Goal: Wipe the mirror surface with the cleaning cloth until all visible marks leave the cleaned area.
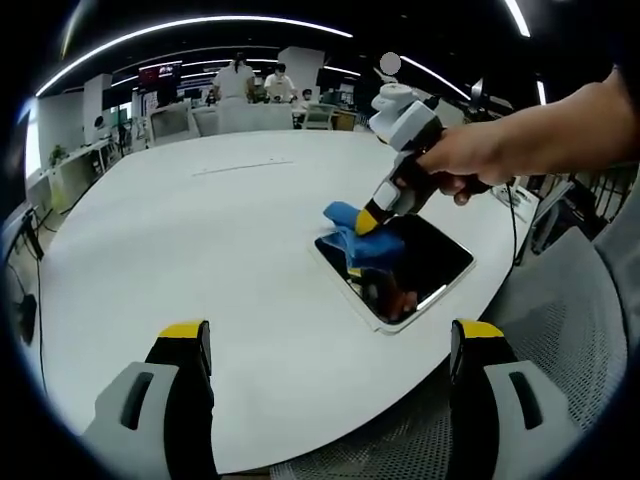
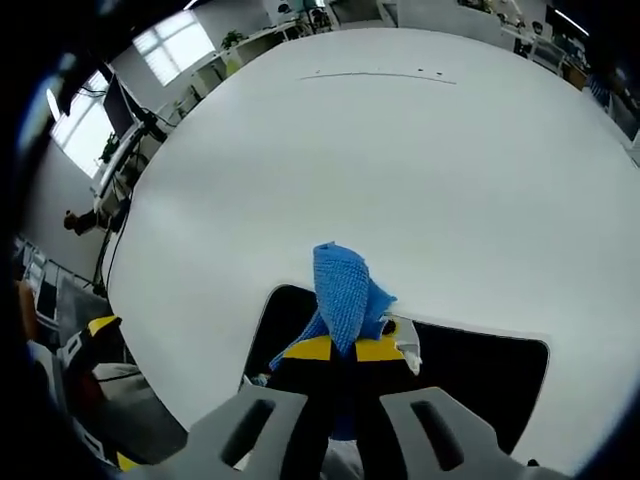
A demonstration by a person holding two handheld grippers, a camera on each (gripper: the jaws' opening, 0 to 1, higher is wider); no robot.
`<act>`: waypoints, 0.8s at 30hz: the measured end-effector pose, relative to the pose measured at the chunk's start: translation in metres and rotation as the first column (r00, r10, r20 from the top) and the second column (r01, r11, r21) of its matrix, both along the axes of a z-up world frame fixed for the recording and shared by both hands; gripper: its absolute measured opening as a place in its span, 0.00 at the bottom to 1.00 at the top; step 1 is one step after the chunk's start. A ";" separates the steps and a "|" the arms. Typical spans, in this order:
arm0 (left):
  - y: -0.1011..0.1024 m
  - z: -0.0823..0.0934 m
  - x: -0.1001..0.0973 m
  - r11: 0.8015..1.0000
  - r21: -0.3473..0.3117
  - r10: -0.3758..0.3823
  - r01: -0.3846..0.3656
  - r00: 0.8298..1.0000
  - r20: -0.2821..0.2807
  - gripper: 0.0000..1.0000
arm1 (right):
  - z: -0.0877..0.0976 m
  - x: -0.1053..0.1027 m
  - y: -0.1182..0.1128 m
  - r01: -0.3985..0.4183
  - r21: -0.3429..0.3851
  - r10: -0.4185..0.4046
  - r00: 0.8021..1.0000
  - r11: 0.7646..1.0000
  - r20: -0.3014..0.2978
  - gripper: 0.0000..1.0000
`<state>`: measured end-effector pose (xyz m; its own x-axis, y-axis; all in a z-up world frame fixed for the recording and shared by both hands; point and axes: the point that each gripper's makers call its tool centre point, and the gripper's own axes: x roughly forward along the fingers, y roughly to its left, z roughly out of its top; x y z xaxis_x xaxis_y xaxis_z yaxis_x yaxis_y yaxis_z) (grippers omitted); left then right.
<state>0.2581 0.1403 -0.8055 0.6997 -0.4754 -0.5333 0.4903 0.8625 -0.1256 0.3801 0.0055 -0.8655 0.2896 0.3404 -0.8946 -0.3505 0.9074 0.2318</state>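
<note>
Right gripper (image 2: 345, 350) pinching blue cloth (image 2: 345, 290) against mirror (image 2: 480, 370); left gripper (image 1: 330, 345) spread, well apart.

Grey grippers (image 1: 330, 345), yellow-tipped black jaws

The left gripper (image 1: 330, 350) hangs with its jaws wide apart above the white table (image 1: 200, 230). Across from it, a hand (image 1: 470, 160) holds the right gripper (image 1: 368, 222), clamping a blue cloth (image 1: 355, 235) against the dark mirror (image 1: 415, 265).
</note>
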 end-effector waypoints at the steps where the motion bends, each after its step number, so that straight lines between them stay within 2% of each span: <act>1: 0.000 0.000 0.000 1.000 -0.001 0.000 0.000 1.000 0.000 0.99 | 0.000 -0.001 0.000 0.009 0.006 -0.009 1.000 1.000 -0.002 0.00; 24: -0.001 0.001 0.000 1.000 0.006 -0.007 0.007 1.000 0.006 0.99 | -0.003 -0.041 -0.001 0.015 0.017 -0.015 1.000 1.000 0.001 0.00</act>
